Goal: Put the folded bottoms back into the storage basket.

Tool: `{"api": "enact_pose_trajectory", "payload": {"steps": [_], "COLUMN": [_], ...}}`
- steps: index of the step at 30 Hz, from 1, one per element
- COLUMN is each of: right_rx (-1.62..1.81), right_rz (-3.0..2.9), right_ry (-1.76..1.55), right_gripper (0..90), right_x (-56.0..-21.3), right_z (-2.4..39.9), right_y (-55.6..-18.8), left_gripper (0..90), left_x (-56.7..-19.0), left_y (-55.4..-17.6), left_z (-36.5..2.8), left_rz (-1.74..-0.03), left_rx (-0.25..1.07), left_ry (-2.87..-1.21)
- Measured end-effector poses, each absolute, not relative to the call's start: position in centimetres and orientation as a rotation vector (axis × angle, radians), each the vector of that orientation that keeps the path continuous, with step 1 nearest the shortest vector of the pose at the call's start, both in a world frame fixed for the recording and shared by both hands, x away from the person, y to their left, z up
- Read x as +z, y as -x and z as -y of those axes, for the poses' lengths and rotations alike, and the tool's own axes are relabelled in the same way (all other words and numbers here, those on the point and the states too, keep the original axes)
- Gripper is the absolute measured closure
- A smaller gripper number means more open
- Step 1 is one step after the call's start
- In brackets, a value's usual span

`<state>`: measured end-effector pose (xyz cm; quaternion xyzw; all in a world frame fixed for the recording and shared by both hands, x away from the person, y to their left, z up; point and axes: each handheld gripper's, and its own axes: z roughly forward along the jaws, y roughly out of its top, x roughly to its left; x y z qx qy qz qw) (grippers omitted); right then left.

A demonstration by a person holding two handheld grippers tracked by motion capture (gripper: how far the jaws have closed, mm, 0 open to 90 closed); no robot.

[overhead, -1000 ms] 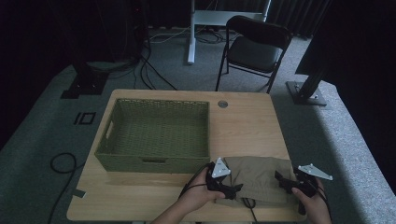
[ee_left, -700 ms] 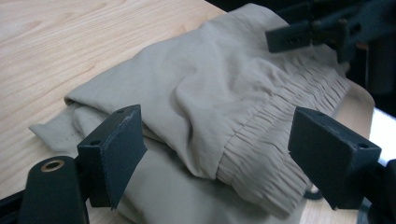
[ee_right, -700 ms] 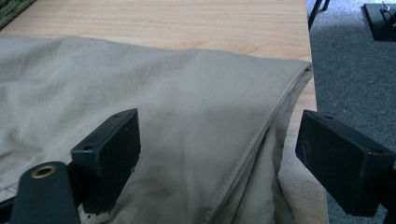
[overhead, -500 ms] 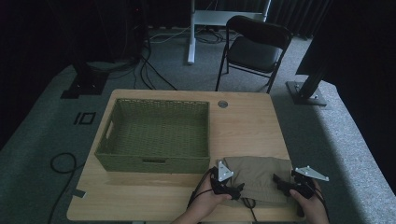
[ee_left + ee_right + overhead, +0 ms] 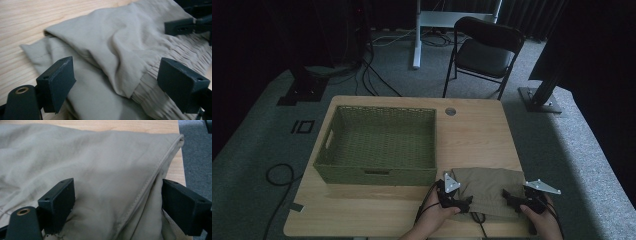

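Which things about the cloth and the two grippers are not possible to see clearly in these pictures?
- Cloth, high view: dim and small, so the kind of garment is unclear; its near edge lies under the hands.
- Left gripper, left gripper view: jaws stand open over the cloth; whether they touch it is uncertain, and the bottom edge cuts them off.
- Right gripper, right gripper view: the cloth's layers under the seam are hidden.
- Basket, high view: its inside looks dim.

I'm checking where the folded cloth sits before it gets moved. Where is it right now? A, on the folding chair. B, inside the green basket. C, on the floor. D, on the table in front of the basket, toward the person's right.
D: the cloth lies flat on the table, outside the basket, between the two hand-held grippers.
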<state>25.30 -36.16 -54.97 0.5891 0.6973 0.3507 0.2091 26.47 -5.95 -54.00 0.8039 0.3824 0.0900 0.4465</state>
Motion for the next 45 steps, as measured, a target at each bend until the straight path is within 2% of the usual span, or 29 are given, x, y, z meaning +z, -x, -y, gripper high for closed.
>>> {"api": "enact_pose_trajectory", "payload": {"steps": [9, 17, 22, 24, 26, 28, 30, 31, 34, 37, 45], "right_rx": [1.012, 1.007, 0.928, 0.921, 0.926, 0.936, 0.931, 0.932, 0.936, 0.939, 0.955], "right_rz": [-1.934, -1.943, -1.965, -1.978, -2.006, -2.035, -2.038, -2.041, -2.038, -2.022, -2.018], "right_ry": [-1.641, -1.629, -1.618, -1.605, -1.588, -1.576, -1.584, -1.584, -1.611, -1.624, -1.648], "right_gripper": [11.7, 13.7, 19.8, 27.0, 41.2, 50.4, 52.9, 53.5, 63.3, 75.5, 80.4], "right_x": [-55.4, -55.4, -55.1, -55.0, -54.8, -54.6, -54.5, -54.5, -54.4, -54.2, -53.3], "right_z": [36.2, 36.1, 35.6, 35.5, 35.4, 35.1, 35.0, 35.0, 35.0, 35.2, 35.3], "right_y": [-25.3, -25.3, -25.4, -25.4, -25.3, -25.3, -25.3, -25.3, -25.4, -25.4, -25.6], "left_gripper": [9.7, 9.2, 9.5, 14.1, 18.2, 36.9, 50.1, 54.5, 65.1, 71.8, 78.5], "left_x": [-54.9, -55.2, -55.2, -55.2, -55.2, -55.2, -55.2, -55.2, -55.1, -55.0, -54.0], "left_y": [-26.8, -27.9, -28.4, -28.6, -28.7, -28.6, -28.6, -28.7, -28.7, -28.8, -29.1], "left_z": [6.1, 6.1, 6.6, 6.9, 7.3, 7.8, 8.3, 8.5, 8.9, 9.1, 9.0], "left_rz": [-1.016, -1.066, -1.061, -1.034, -1.001, -0.981, -0.957, -0.952, -0.914, -0.876, -0.849], "left_rx": [0.269, 0.144, 0.144, 0.142, 0.147, 0.135, 0.125, 0.129, 0.153, 0.181, 0.18], "left_ry": [-1.955, -1.957, -1.965, -1.982, -2.005, -2.011, -2.026, -2.034, -2.062, -2.068, -2.085]}}
